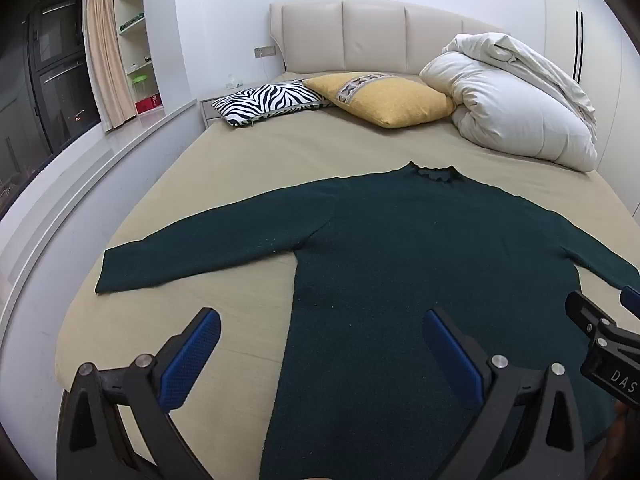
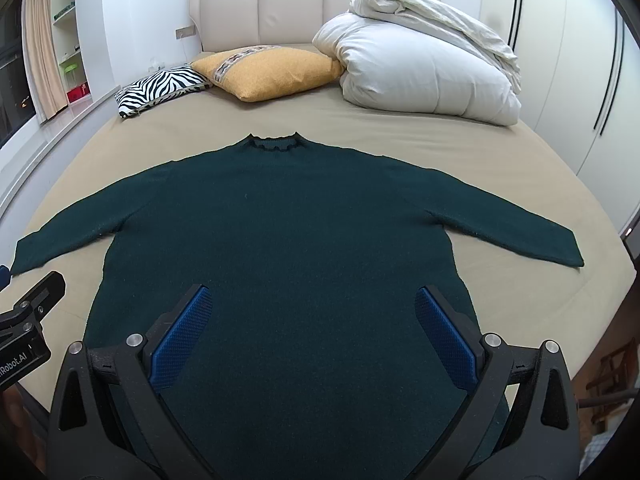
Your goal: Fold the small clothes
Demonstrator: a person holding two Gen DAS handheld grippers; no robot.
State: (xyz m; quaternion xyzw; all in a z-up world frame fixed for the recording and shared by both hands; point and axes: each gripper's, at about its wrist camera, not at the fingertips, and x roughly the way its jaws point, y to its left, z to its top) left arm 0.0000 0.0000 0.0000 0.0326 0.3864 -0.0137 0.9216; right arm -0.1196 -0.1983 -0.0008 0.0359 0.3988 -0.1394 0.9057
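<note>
A dark green long-sleeved sweater [image 1: 400, 248] [image 2: 288, 220] lies flat on the beige bed sheet, collar toward the headboard, both sleeves spread out sideways. My left gripper [image 1: 320, 320] hovers open above the sweater's lower left side, one blue pad over the sheet, the other over the cloth. My right gripper [image 2: 312, 300] hovers open above the sweater's lower body, nothing between its blue pads [image 2: 184, 336]. The right gripper's tip [image 1: 600, 324] shows at the left wrist view's right edge, and the left gripper's tip [image 2: 36, 296] at the right wrist view's left edge.
At the head of the bed [image 1: 240, 152] lie a zebra-striped pillow [image 1: 272, 102], a yellow pillow [image 1: 384, 98] and a folded white duvet [image 1: 516, 100]. A window ledge and shelves run along the left; a white wardrobe [image 2: 560, 60] stands on the right.
</note>
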